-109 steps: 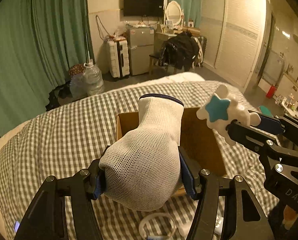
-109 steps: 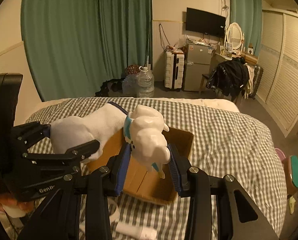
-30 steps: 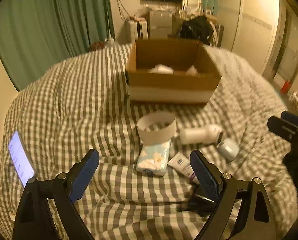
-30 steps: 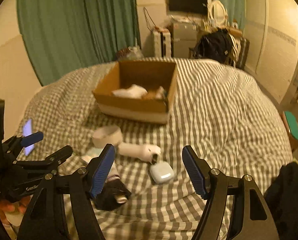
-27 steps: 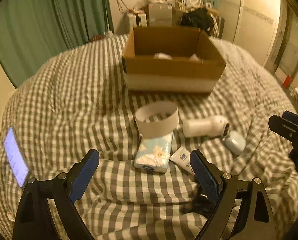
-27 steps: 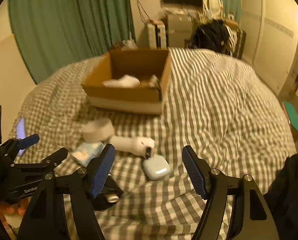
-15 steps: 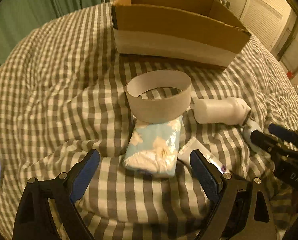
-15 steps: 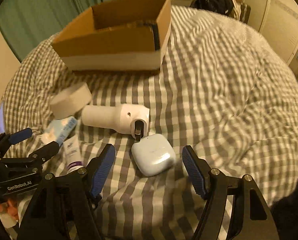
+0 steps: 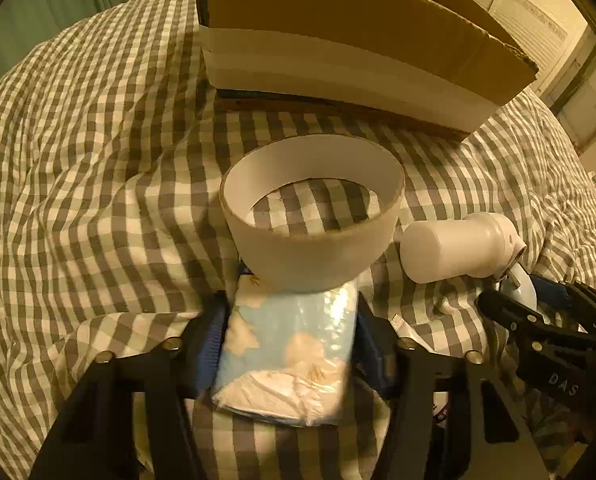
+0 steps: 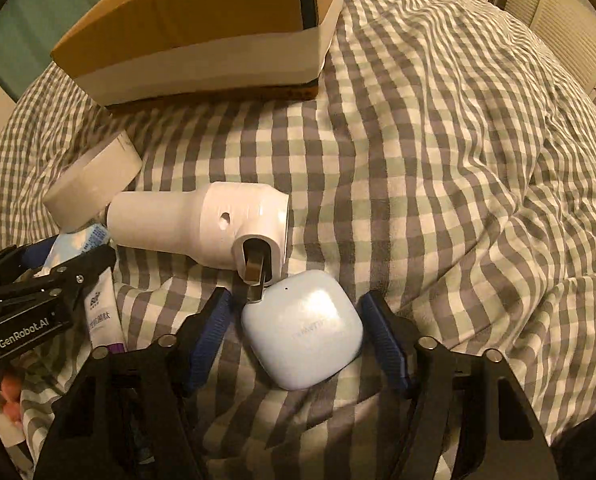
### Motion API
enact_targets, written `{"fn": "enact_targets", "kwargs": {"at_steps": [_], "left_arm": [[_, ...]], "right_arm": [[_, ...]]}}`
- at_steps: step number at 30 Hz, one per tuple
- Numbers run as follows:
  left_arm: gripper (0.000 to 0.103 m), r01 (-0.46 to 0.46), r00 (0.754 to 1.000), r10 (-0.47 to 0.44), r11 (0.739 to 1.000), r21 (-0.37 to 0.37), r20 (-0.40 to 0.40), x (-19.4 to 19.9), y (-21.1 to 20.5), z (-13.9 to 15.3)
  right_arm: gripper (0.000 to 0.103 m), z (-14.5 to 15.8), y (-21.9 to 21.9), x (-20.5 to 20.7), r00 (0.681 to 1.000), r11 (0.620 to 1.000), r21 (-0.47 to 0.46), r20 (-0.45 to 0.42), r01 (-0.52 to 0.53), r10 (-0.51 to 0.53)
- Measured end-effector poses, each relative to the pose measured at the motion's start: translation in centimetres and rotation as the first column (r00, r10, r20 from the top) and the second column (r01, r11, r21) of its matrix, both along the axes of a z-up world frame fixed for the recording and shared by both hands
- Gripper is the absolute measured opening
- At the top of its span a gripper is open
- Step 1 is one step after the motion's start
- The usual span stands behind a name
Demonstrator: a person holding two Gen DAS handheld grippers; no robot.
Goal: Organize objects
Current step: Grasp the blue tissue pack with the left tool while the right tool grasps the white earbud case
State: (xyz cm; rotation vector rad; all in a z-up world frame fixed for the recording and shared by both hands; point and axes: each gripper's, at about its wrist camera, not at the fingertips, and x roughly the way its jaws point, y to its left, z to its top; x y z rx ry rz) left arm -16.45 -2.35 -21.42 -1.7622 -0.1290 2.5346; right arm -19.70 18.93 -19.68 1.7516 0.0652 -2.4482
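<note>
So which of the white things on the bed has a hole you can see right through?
The tape roll. It is an open ring with the checked blanket showing through its middle; the white bottle and earbud case are solid.

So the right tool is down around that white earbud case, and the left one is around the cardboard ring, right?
Not quite. The left tool is around the blue tissue pack, not the ring, as the left wrist view shows. The right tool does flank the earbud case.
</note>
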Motion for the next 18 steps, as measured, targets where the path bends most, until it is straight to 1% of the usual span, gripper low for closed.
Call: {"fn": "enact_targets", "kwargs": {"at_steps": [1, 2, 8, 9, 11, 13, 14, 16, 18], "left_arm": [[0.057, -0.001, 1.000, 0.001, 1.000, 0.003, -0.002, 0.2, 0.0, 0.1], [0.057, -0.001, 1.000, 0.001, 1.000, 0.004, -0.004, 0.4, -0.1, 0.3], [0.056, 0.017, 0.999, -0.017, 1.000, 0.007, -0.040, 3.1, 0.0, 2.5], [0.056, 0.023, 0.999, -0.022, 0.999, 0.022, -0.048, 3.8, 0.0, 3.1], [0.056, 0.026, 0.998, -0.023, 0.999, 0.037, -0.060, 4.8, 0.0, 4.0], [0.056, 0.033, 0.996, -0.030, 0.999, 0.031, -0.079, 6.0, 0.1, 5.1], [0.056, 0.036, 0.996, -0.034, 0.999, 0.031, -0.086, 6.0, -0.8, 5.3], [0.056, 0.048, 0.993, -0.044, 0.998, 0.037, -0.107, 6.9, -0.7, 6.5], [0.056, 0.054, 0.991, -0.049, 0.998, 0.037, -0.127, 7.0, 0.0, 7.5]], "right_arm": [[0.062, 0.0, 0.0, 0.0, 1.000, 1.000, 0.002, 0.001, 0.001, -0.001], [0.057, 0.1, 0.0, 0.1, 1.000, 1.000, 0.004, -0.002, 0.004, -0.004], [0.056, 1.3, 0.6, 1.0, 0.999, 1.000, 0.002, -0.040, 0.022, -0.022], [0.056, 1.7, 0.6, 1.3, 0.999, 1.000, 0.004, -0.049, 0.024, -0.024], [0.056, 2.7, 0.6, 1.9, 0.997, 1.000, 0.013, -0.077, 0.025, -0.024], [0.056, 3.7, 0.6, 2.6, 0.995, 1.000, 0.015, -0.100, 0.023, -0.021], [0.056, 4.3, 0.6, 3.0, 0.993, 1.000, 0.015, -0.114, 0.022, -0.020], [0.056, 5.4, 0.6, 4.0, 0.990, 1.000, 0.011, -0.137, 0.018, -0.016], [0.056, 6.8, 0.7, 5.1, 0.986, 1.000, -0.002, -0.166, 0.018, -0.018]]}}
